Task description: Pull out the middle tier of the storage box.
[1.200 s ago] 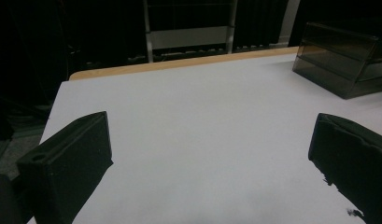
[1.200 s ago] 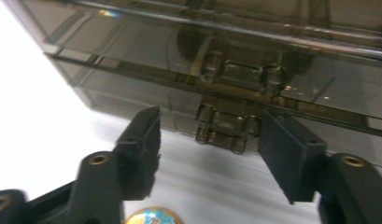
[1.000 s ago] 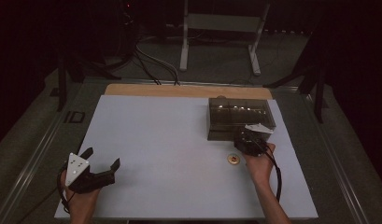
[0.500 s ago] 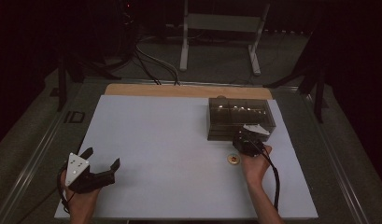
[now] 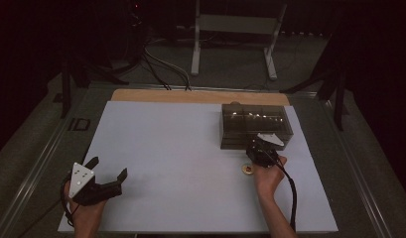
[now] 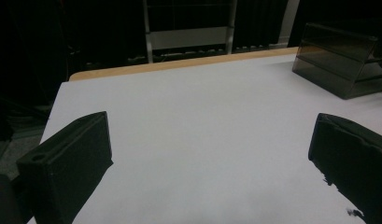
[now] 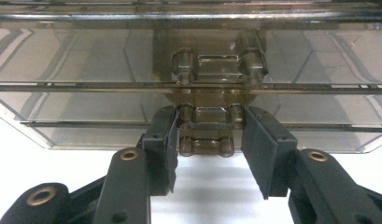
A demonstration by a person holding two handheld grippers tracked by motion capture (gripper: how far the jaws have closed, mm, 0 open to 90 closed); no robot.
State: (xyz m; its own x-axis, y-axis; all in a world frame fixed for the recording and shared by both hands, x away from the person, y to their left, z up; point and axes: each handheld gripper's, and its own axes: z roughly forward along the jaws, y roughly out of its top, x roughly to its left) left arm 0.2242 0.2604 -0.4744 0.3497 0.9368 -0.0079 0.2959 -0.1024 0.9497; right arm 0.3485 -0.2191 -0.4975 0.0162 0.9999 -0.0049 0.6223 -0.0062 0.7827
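The right gripper view looks straight along the right gripper [image 7: 209, 154] at the front of a smoky see-through plastic box [image 7: 86, 74] with stacked shallow drawers. Its two black fingers [image 7: 163, 149] stand at a middling gap on either side of the lowest drawer's small moulded handle [image 7: 206, 133], having just closed in a little. The left finger sits at the handle's edge, while a sliver of space shows before the right finger, so a firm pinch cannot yet be confirmed.

The box looks light, hard and glossy. Its walls are stiff but thin, likely to crack under a hard squeeze and slick against the pads. The handle between the fingers is the sensible place to grip, since it is narrow, ribbed and made for pulling. Because the box is light, it may slide toward the fingers rather than let the drawer out.

In the high view the box [image 5: 255, 126] rests on the white table [image 5: 180, 163] directly ahead of the right fingers, and a small round gold piece [image 5: 247, 169] lies just beside them. The left gripper [image 5: 107, 174] rests well apart from the box, its fingers spread wide and empty.
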